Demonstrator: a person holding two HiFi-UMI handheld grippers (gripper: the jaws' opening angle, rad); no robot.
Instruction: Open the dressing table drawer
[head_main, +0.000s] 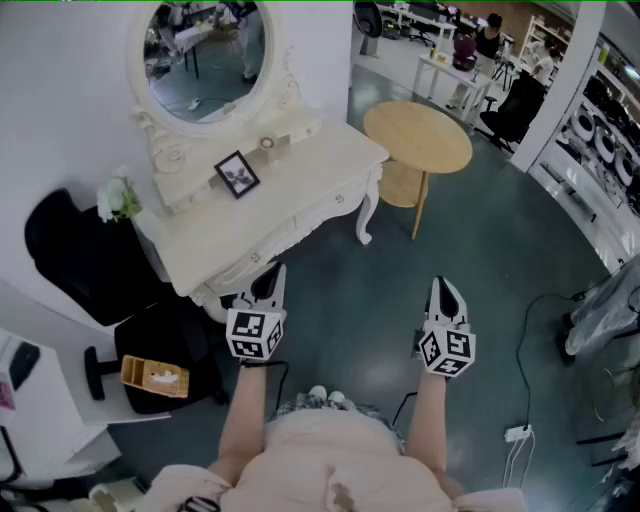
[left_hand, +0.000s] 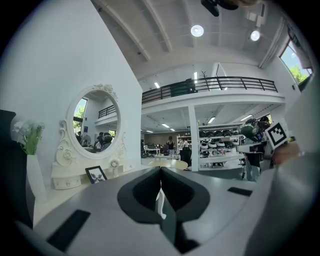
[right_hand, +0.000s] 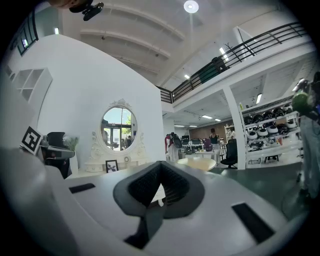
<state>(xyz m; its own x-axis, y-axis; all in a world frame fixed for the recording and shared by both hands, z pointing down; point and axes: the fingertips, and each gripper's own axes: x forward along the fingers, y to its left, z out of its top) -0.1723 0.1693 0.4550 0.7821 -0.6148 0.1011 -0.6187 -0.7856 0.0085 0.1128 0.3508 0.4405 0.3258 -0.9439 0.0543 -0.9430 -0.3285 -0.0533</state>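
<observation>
Drawer, shut and flush in the front of a white dressing table at the left of the scene, waits for a pull as a standing person holds two grippers out over the dark green floor. Nearest, the left gripper has its jaws pressed together on nothing, its tip just short of the table's front edge. The right gripper, likewise pinched closed and empty, hangs well apart to the right, over the floor. Beyond them, a small round knob marks the drawer front, with what looks like a second knob nearer the left gripper. The drawer is probably light, stiff painted wood that slides straight out. The knob is the place to take hold, pinched from both sides, though it looks smooth and small enough to slip from the pads. A skewed or sharp tug could jam the drawer or rattle the picture frame on top and the vase of white flowers at the left end. Behind them stands an oval mirror; farther right is a round wooden table, then desks with seated people far off.
</observation>
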